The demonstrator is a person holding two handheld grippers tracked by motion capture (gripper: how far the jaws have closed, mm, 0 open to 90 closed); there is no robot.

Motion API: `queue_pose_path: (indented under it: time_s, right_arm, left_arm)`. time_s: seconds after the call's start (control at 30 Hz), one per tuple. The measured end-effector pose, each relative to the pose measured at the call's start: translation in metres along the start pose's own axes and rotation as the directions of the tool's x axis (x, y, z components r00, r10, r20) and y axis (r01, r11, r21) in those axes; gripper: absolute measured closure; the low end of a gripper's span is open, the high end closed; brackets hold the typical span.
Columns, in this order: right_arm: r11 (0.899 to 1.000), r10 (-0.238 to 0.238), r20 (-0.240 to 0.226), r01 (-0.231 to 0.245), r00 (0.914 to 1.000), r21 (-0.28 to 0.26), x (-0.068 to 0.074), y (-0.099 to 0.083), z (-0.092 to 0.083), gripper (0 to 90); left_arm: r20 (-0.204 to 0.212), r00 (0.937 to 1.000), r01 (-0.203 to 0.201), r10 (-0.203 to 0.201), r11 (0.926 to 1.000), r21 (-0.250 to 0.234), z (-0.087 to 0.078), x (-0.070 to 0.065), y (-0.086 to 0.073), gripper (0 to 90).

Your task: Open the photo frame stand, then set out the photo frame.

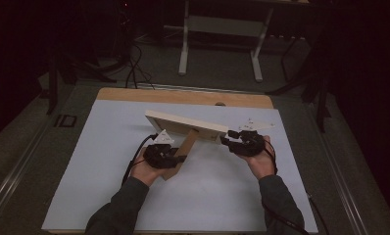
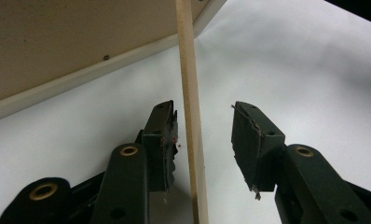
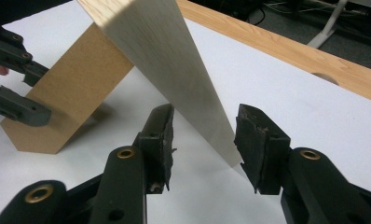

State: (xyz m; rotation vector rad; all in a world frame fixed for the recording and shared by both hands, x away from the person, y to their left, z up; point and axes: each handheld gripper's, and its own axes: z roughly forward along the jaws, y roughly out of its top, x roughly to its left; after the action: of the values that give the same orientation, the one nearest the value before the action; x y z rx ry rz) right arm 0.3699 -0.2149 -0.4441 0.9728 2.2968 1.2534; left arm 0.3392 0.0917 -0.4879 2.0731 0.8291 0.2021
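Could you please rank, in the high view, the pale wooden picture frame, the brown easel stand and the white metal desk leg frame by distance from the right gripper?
1. Pale wooden picture frame: its right end lies at the right gripper, between the open jaws.
2. Brown easel stand: left of it, by the left gripper.
3. White metal desk leg frame: far back, on the floor beyond the table.

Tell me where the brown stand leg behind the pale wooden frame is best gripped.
Probably across the thin faces of the brown fibreboard stand leg, near its lower end, coming from the person's side. It is a flat, thin board slanting down from the pale wooden picture frame to the white table, so open fingers straddle its edge easily.
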Motion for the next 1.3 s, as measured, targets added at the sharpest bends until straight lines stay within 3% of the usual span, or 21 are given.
queue_pose_path:
  time_s: [0.47,0.73,0.93,1.3]
  right_arm:
    - [1.000,0.024,0.016,-0.025,0.9996,0.006,-0.005,-0.007,-0.003,56.1]
    - [0.998,0.065,0.047,-0.066,0.9968,0.018,-0.013,-0.018,-0.005,58.5]
    - [0.994,0.108,0.078,-0.109,0.9912,0.016,-0.018,-0.021,-0.008,60.0]
    - [0.992,0.119,0.088,-0.121,0.9890,0.020,-0.022,-0.023,-0.009,60.2]
  left_arm:
    - [0.002,0.9994,0.034,-0.034,0.9980,-0.052,-0.013,0.004,0.001,60.3]
    - [0.001,0.9979,0.065,-0.065,0.9926,-0.102,-0.026,0.011,-0.001,63.8]
    - [-0.016,0.9956,0.090,-0.092,0.9914,-0.095,-0.030,0.018,-0.005,63.5]
    - [-0.032,0.9916,0.120,-0.125,0.9848,-0.125,-0.042,0.026,-0.006,65.0]
